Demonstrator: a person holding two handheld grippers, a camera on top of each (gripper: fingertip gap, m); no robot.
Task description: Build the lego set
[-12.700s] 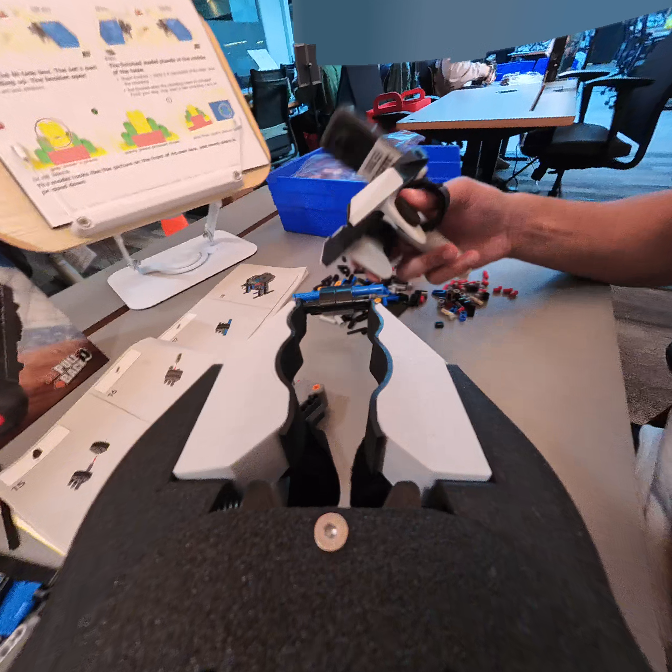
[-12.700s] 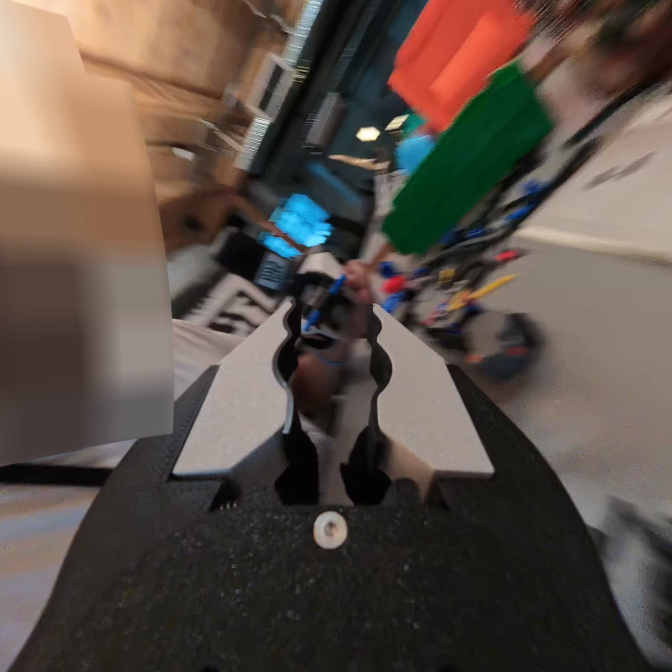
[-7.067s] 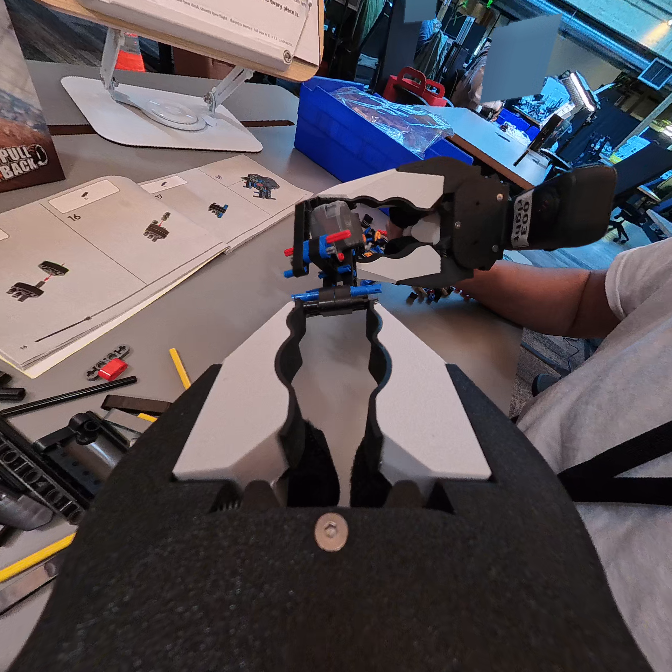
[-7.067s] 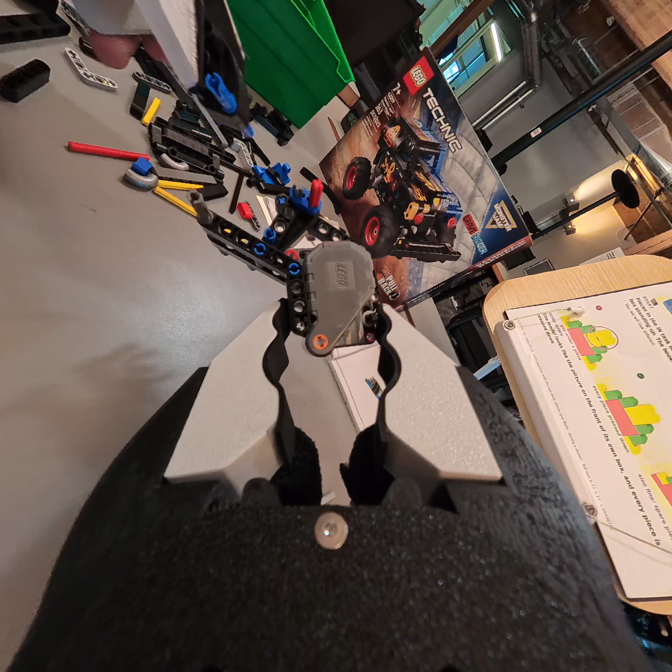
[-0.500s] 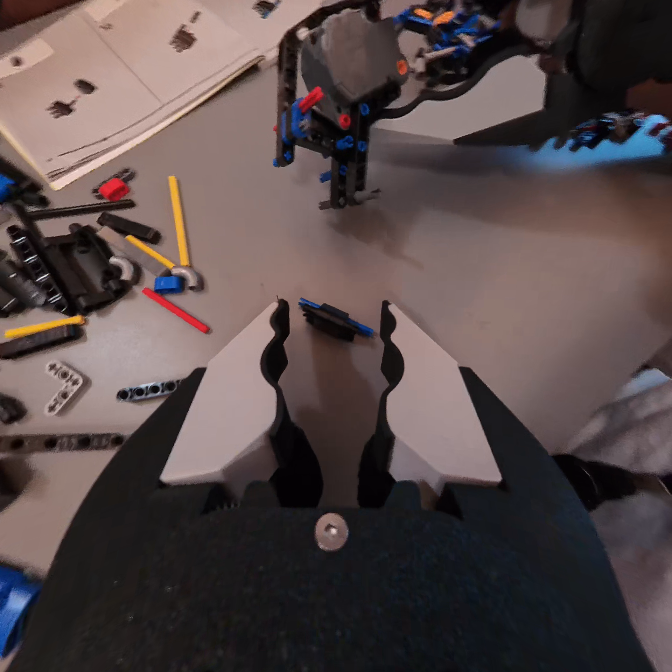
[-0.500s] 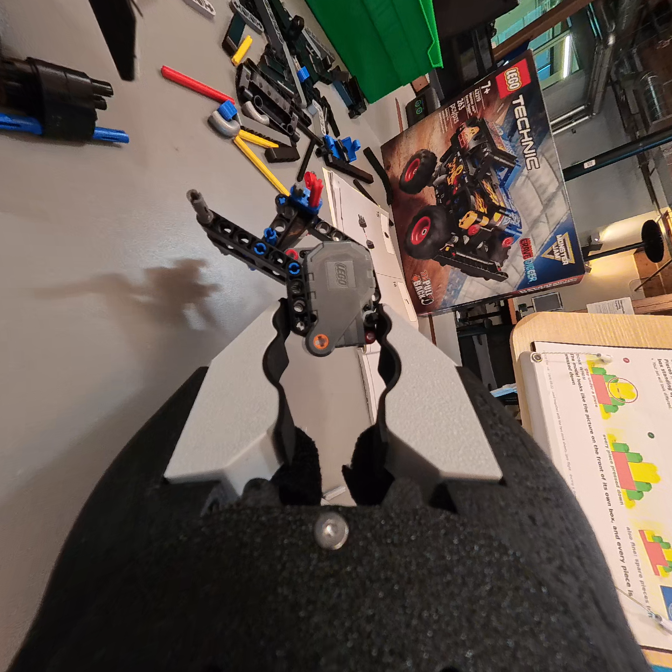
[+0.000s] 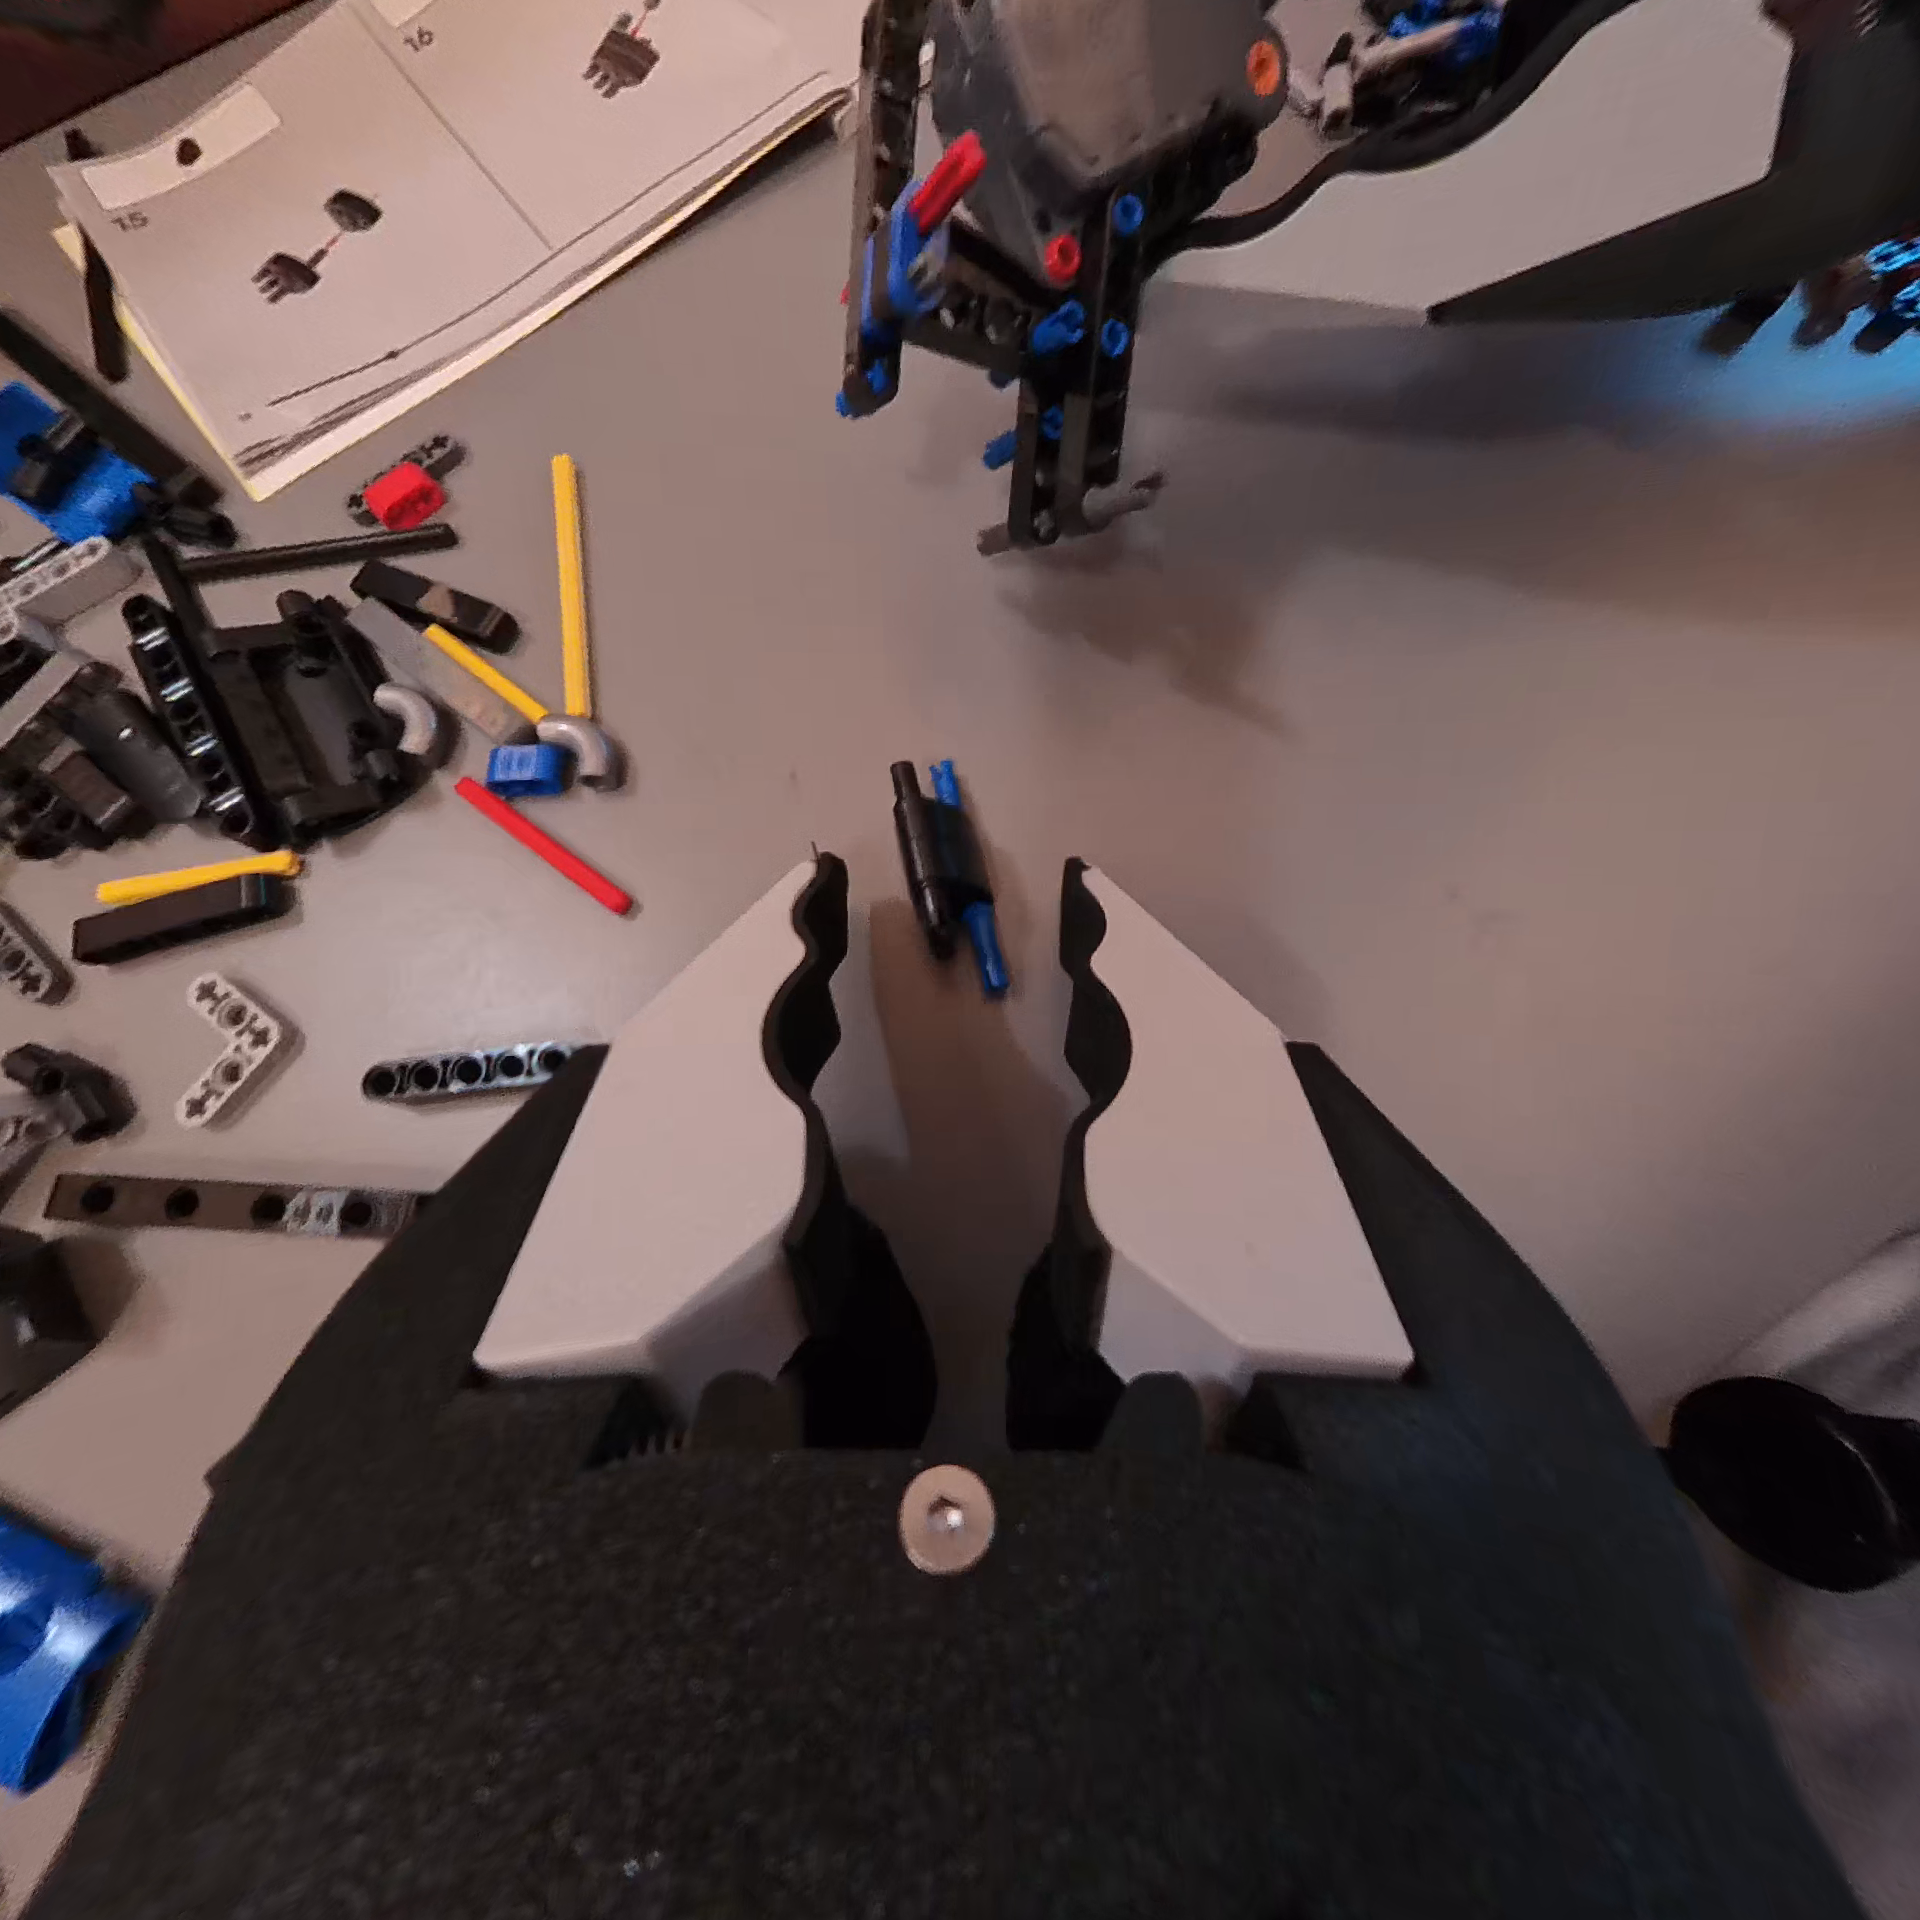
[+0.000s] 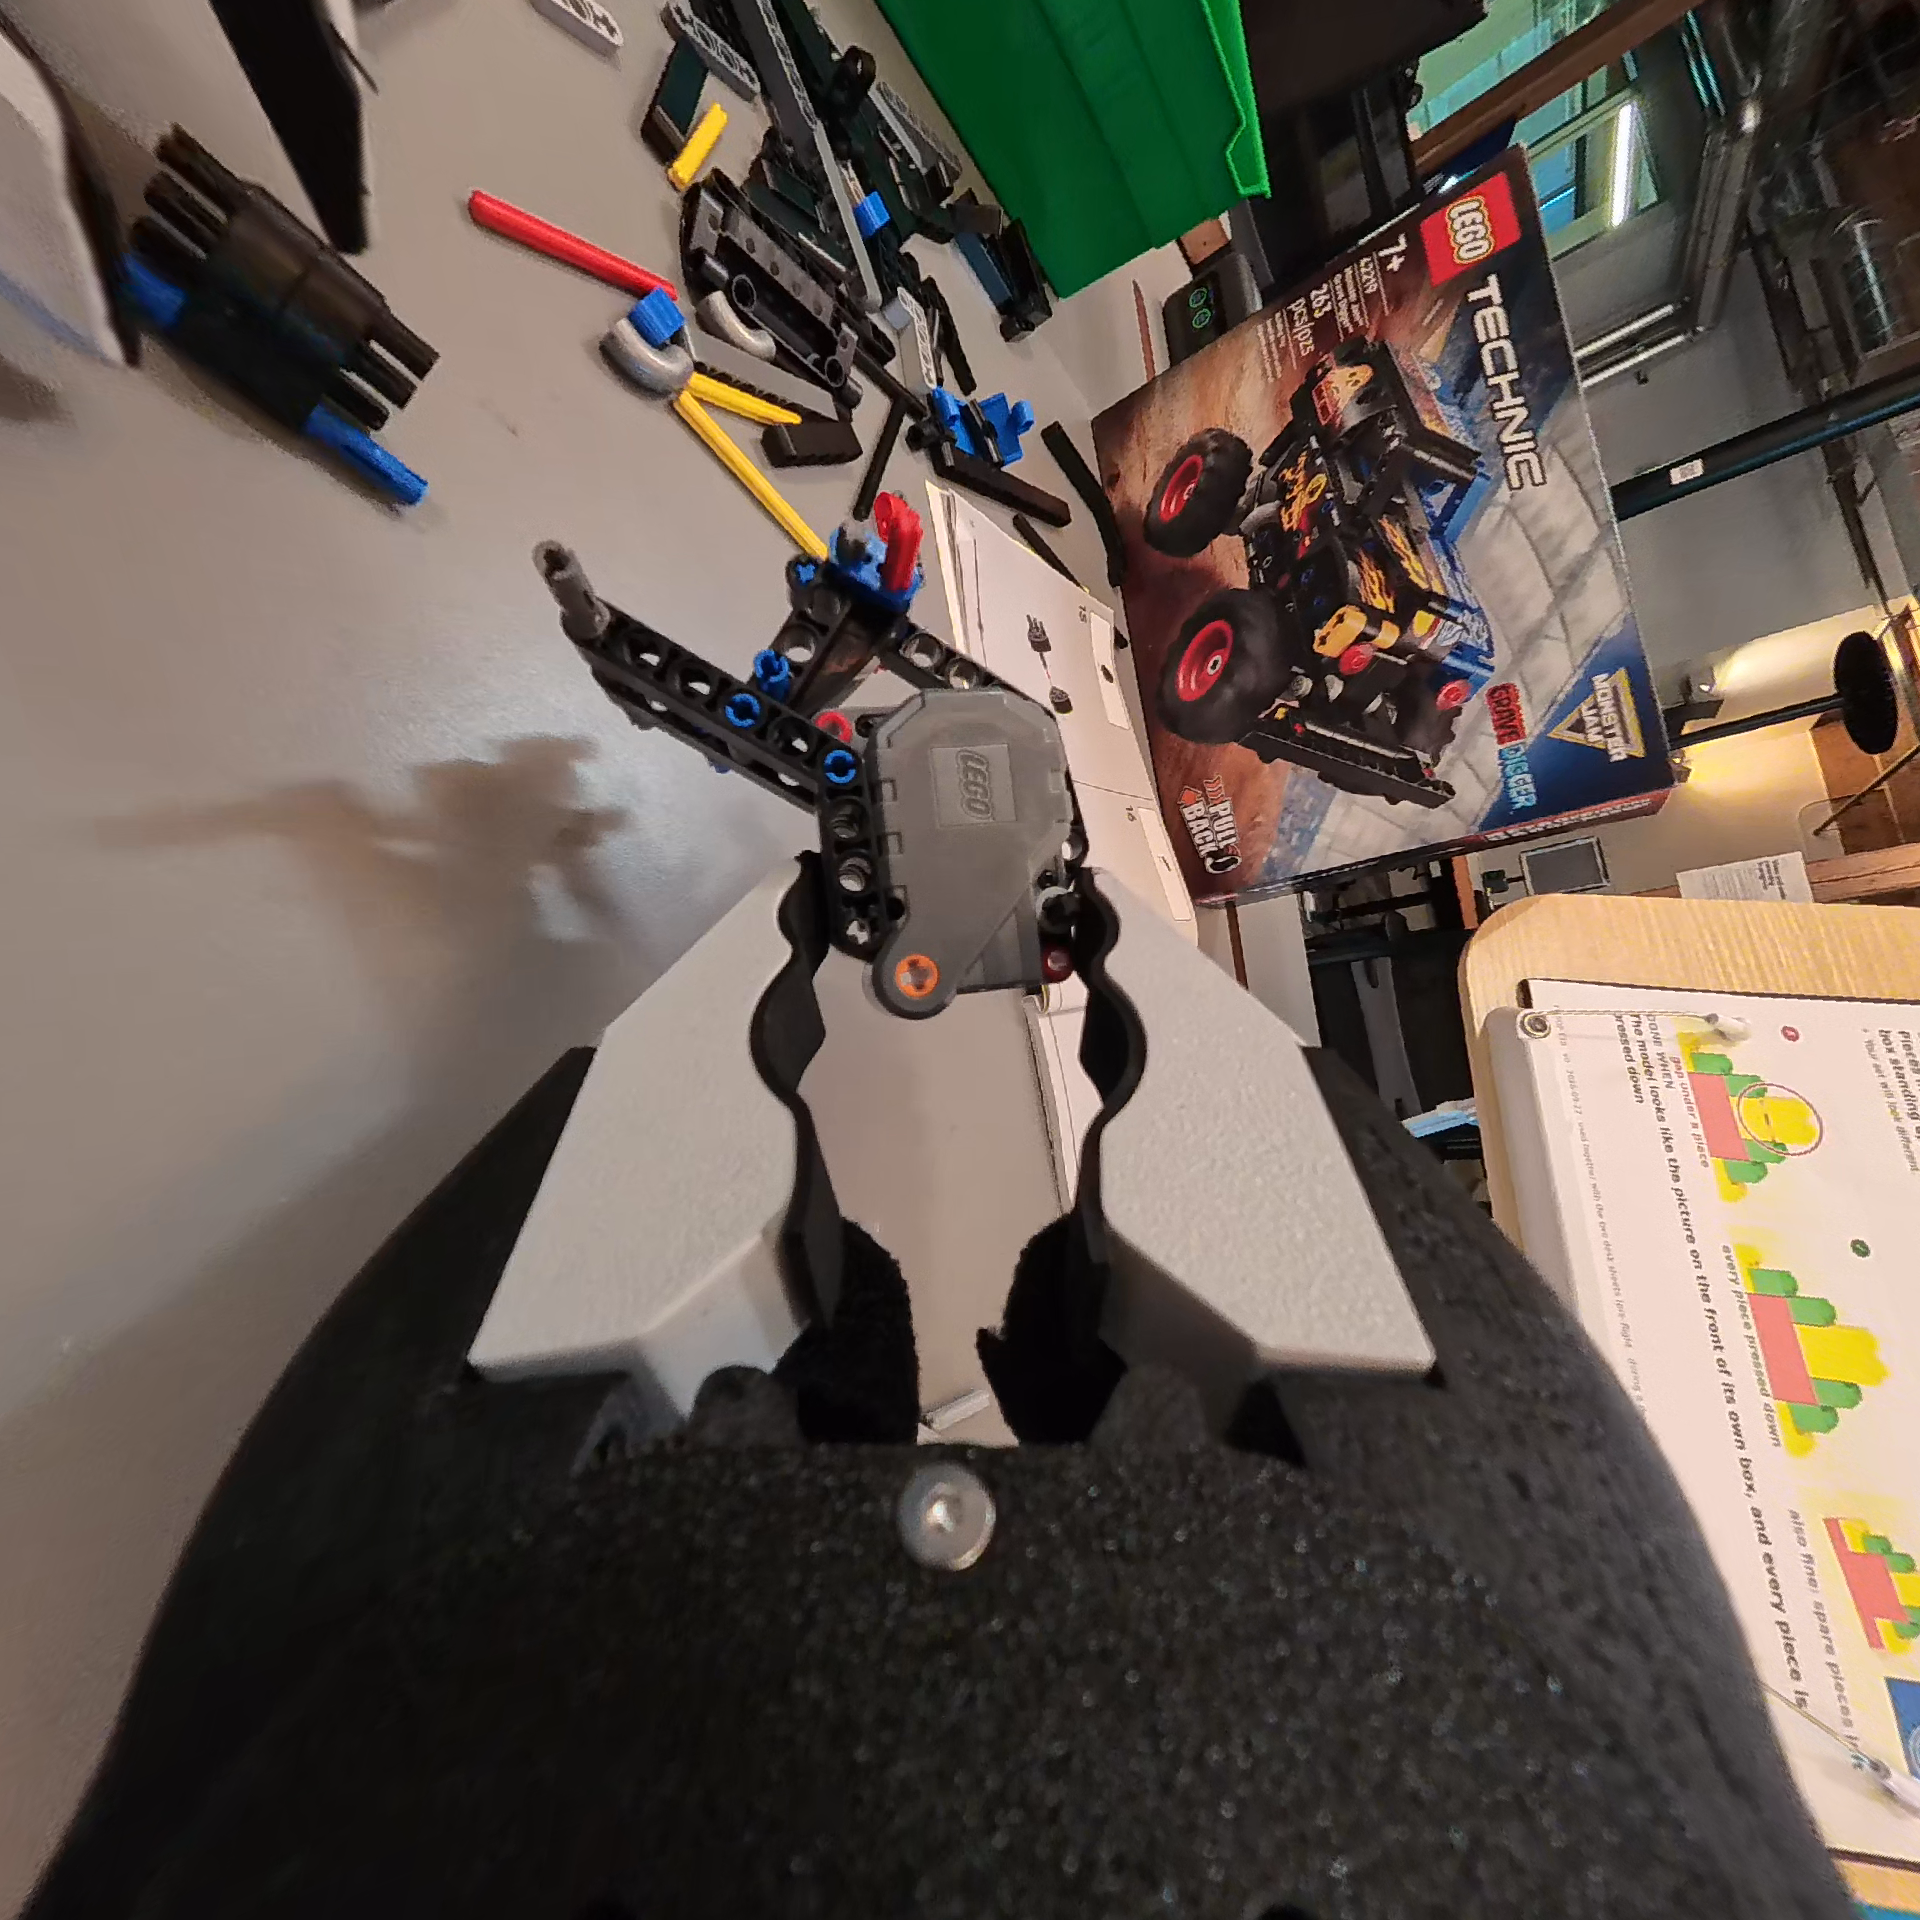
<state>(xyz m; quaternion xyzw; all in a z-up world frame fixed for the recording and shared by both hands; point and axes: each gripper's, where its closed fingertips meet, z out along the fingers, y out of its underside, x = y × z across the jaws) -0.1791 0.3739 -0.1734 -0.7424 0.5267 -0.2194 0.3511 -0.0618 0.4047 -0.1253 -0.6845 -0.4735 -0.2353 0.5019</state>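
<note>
My left gripper (image 7: 951,868) is open and low over the grey table. A small black-and-blue pin piece (image 7: 935,852) lies on the table between its fingertips, lengthwise and apart from both jaws. My right gripper (image 8: 945,904) is shut on the part-built assembly (image 8: 966,821), a grey motor block with black beams, blue pins and a red pin. It holds the assembly just above the table. The assembly (image 7: 1029,260) and the right gripper's fingers (image 7: 1507,229) also show at the top of the left wrist view. The small piece (image 8: 281,312) shows at the top left of the right wrist view.
Loose black, yellow, red and blue parts (image 7: 260,707) lie left of the left gripper. An open instruction booklet (image 7: 416,187) lies behind them. The set's box (image 8: 1382,520), a green bin (image 8: 1081,125) and a picture board on a stand (image 8: 1714,1351) stand beyond.
The left gripper, which held the small piece seconds ago, has let it go onto the table. In the last half second it moved in, so the piece lies lengthwise between its jaws. The right gripper still holds the assembly.
</note>
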